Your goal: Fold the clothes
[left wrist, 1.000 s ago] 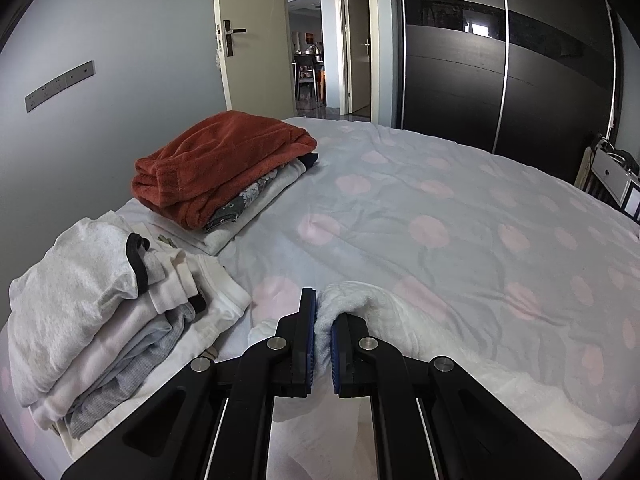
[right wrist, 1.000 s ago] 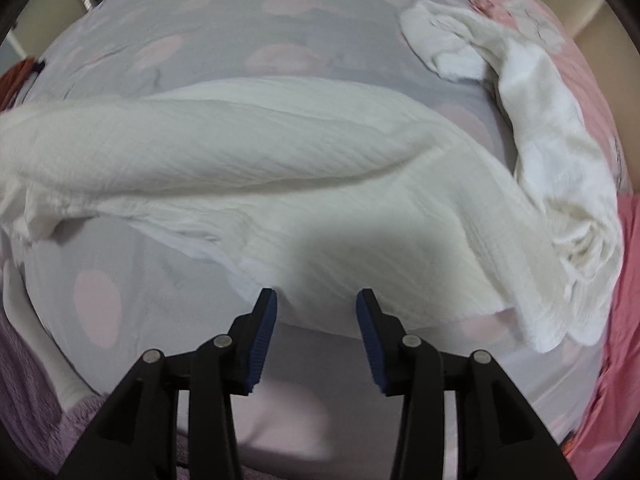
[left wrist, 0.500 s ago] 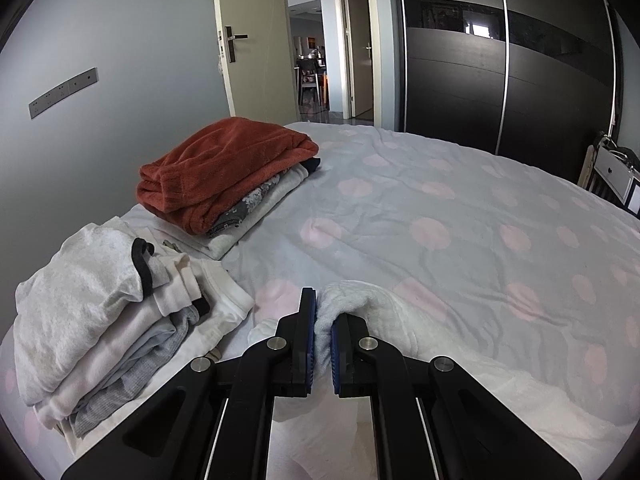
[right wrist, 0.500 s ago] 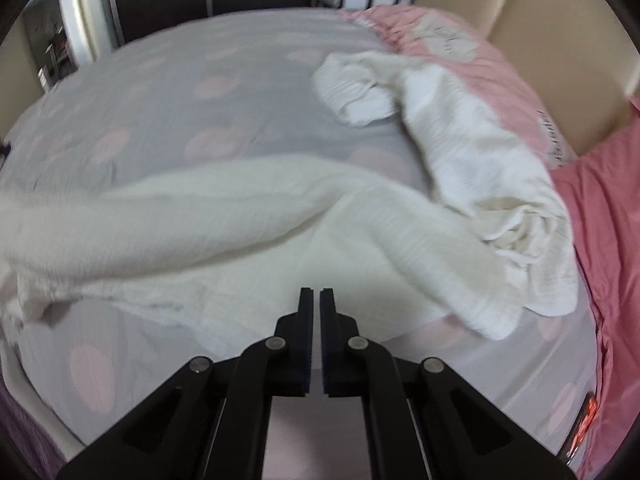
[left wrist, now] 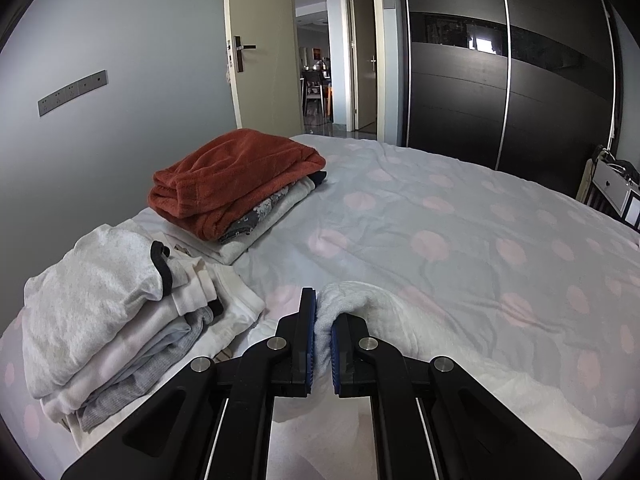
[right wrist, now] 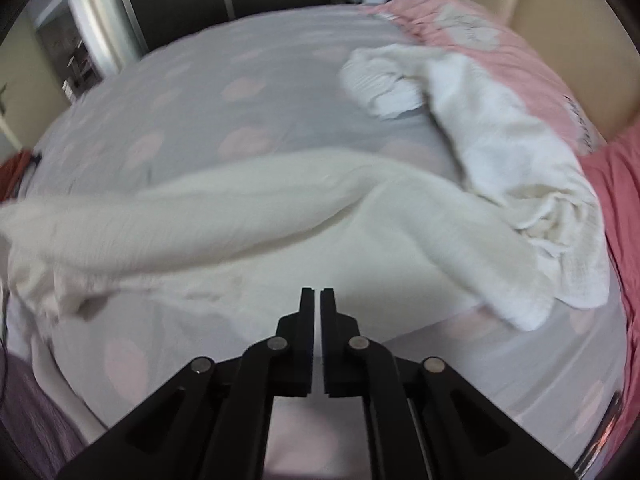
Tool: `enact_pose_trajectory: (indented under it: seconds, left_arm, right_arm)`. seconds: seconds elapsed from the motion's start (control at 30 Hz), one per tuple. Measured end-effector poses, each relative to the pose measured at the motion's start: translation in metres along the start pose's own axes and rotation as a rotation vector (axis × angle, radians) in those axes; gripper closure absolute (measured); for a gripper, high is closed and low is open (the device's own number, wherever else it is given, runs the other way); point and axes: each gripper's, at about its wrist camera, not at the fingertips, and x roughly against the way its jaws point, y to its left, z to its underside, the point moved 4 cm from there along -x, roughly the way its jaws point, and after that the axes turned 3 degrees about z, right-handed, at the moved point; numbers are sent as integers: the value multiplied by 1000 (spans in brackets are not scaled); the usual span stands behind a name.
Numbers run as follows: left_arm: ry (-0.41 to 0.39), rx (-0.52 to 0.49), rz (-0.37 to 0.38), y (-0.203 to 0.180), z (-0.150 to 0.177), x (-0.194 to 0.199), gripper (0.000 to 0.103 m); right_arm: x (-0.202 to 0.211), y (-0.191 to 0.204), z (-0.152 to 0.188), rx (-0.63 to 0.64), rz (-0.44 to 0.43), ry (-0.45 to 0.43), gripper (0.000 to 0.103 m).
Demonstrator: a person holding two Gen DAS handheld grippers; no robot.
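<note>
So on your left wrist view, starting at the left: there's a folded stack of pale clothes (left wrist: 108, 312) at the bed's (left wrist: 460, 220) near-left corner, and just beyond it a second stack topped by a rust-red fleece (left wrist: 236, 180). Your left tongs (left wrist: 323, 312) are clamped tight on a bunched edge of the white garment (left wrist: 384, 312), which trails off to the right across the bed's polka-dot sheet. Over on the right wrist view, that same white garment (right wrist: 280, 208) stretches from the left edge over to a crumpled heap at the right, near the pink pillows (right wrist: 460, 36). Your right tongs (right wrist: 317, 300) show only a narrow slit, just easing apart, and I see no cloth between them; they hang over the garment's near edge.
</note>
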Motion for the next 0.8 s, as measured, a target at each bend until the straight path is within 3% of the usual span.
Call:
enact_pose_trajectory:
  seconds: [0.1, 0.23, 0.3, 0.37, 0.47, 0.57, 0.73, 0.8]
  left_arm:
    - [-1, -4, 3, 0, 1, 1, 96]
    - [0, -18, 1, -3, 2, 0, 96]
    - [5, -22, -1, -5, 3, -2, 96]
    - [9, -25, -2, -6, 3, -3, 96]
    - [14, -29, -5, -8, 4, -5, 96]
    - [17, -27, -6, -9, 4, -7, 96]
    - [20, -26, -9, -10, 4, -8, 96]
    - [22, -27, -9, -11, 4, -8, 96]
  right_arm:
    - [-7, 19, 1, 81, -7, 34, 64]
    - [-27, 30, 4, 132, 14, 111, 61]
    - [-39, 24, 5, 103, 34, 161, 63]
    - [-45, 15, 5, 56, 35, 186, 82]
    - [-43, 5, 4, -13, -5, 175, 101]
    - [-38, -2, 3, -54, 17, 147, 103]
    - [-8, -13, -3, -118, 25, 7, 103]
    - [-3, -16, -3, -129, 4, -10, 103]
